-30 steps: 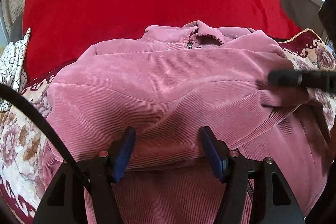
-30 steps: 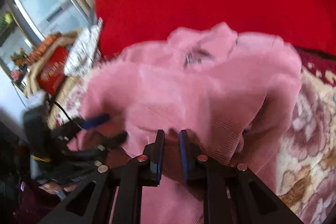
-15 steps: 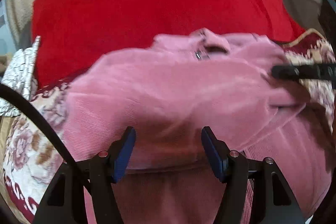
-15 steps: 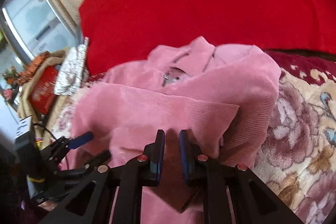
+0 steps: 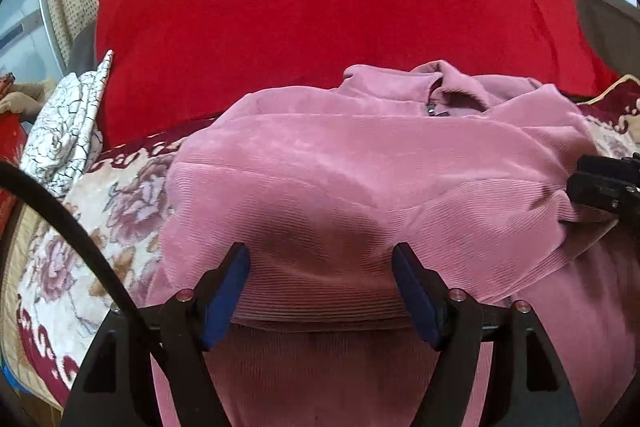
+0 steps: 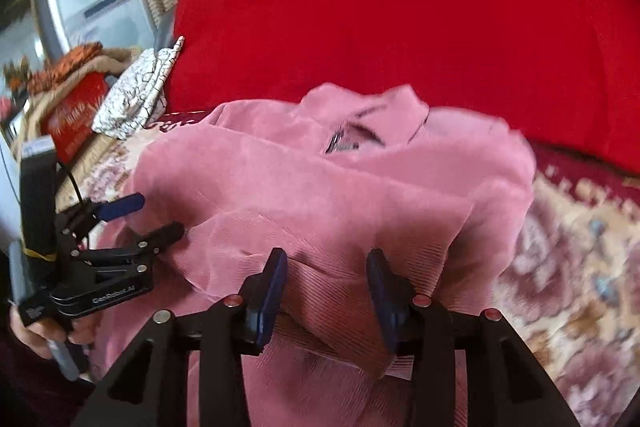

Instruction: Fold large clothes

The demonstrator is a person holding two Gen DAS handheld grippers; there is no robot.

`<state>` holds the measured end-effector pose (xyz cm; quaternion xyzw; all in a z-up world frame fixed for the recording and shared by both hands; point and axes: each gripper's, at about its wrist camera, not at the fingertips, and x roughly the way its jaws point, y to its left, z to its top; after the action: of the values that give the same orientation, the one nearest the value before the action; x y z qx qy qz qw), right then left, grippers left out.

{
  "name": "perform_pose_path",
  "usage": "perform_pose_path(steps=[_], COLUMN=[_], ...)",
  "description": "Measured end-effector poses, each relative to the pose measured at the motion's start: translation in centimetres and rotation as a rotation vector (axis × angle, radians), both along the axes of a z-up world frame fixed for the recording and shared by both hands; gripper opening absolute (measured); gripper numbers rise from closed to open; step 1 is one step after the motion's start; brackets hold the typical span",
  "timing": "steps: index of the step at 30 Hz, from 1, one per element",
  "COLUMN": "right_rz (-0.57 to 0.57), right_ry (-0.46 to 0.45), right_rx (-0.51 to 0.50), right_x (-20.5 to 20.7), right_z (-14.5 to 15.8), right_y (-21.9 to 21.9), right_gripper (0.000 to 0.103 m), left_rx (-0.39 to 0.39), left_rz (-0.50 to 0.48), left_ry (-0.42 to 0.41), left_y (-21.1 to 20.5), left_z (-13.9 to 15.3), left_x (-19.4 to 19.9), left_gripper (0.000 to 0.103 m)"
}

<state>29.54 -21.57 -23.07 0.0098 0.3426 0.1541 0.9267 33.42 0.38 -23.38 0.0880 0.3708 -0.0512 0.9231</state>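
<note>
A pink corduroy jacket (image 5: 360, 179) lies on a floral bedspread (image 5: 80, 247), its lower part folded up over its body, collar and zipper (image 5: 434, 107) at the far end. My left gripper (image 5: 322, 287) is open, its blue pads on either side of the folded edge without gripping it. In the right wrist view the jacket (image 6: 320, 187) fills the middle. My right gripper (image 6: 326, 291) is open, fingers apart around the fold's right part. The left gripper (image 6: 156, 215) shows there at the left, open.
A large red blanket (image 5: 320, 7) lies behind the jacket. A white patterned cloth (image 5: 68, 131) sits at the left, a red box (image 6: 76, 119) and clutter beyond it. A black cable (image 5: 60, 219) crosses the left wrist view. Beige curtain and window at the back.
My right gripper was shut on the jacket's folded edge and has now opened, letting it go. The fold rests flat. My left gripper stayed open and shifted slightly left.
</note>
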Motion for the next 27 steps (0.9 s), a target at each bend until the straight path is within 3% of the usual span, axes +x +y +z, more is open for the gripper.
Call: perform_pose_path(steps=[6,27], right_rz=[-0.029,-0.096], right_ry=[-0.072,-0.123], right_rx=[-0.081,-0.208], right_x=[-1.4,-2.0], right_z=[1.3,1.6], right_y=[0.4,1.1], right_gripper=[0.046,0.046], left_rx=[-0.018,-0.014], left_rz=[0.016,0.024], left_ry=[0.001,0.01], left_y=[-0.1,0.0], left_z=[-0.1,-0.6], left_x=[0.0,0.2], left_gripper=[0.074,0.074])
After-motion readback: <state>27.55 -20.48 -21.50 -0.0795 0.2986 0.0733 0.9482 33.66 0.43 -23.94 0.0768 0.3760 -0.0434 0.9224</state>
